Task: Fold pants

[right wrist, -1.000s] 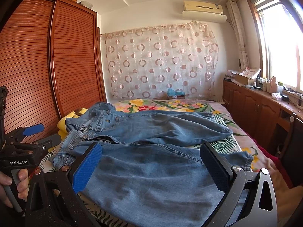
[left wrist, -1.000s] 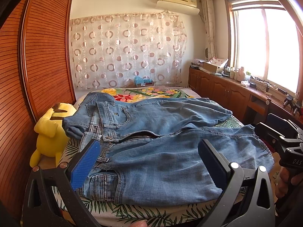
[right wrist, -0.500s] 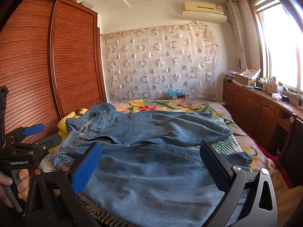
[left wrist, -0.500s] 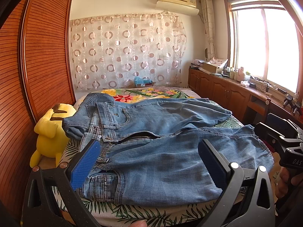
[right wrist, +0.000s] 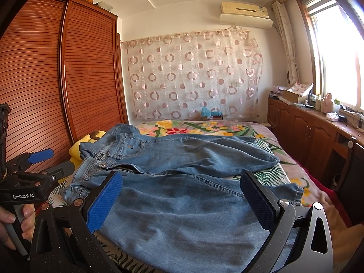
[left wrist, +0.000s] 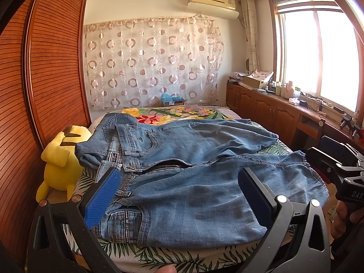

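Where bed-edge cuts: jeans (left wrist: pixel 193 182) hem.

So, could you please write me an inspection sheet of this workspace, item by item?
Surface: bed with floral and leaf-print cover.
Job's things: jeans spread out unfolded, waistband to the left, legs to the right, fly open.
Clutter: yellow plush toy at the bed's left edge, beside the waistband.
Grippers: left hand-held gripper open, above the near leg, holding nothing; right hand-held gripper open, likewise empty.
Cables: thin wires on the counter under the window; none on the bed.
Surroundings: slatted wardrobe, circle-pattern curtain, air conditioner, bright window.
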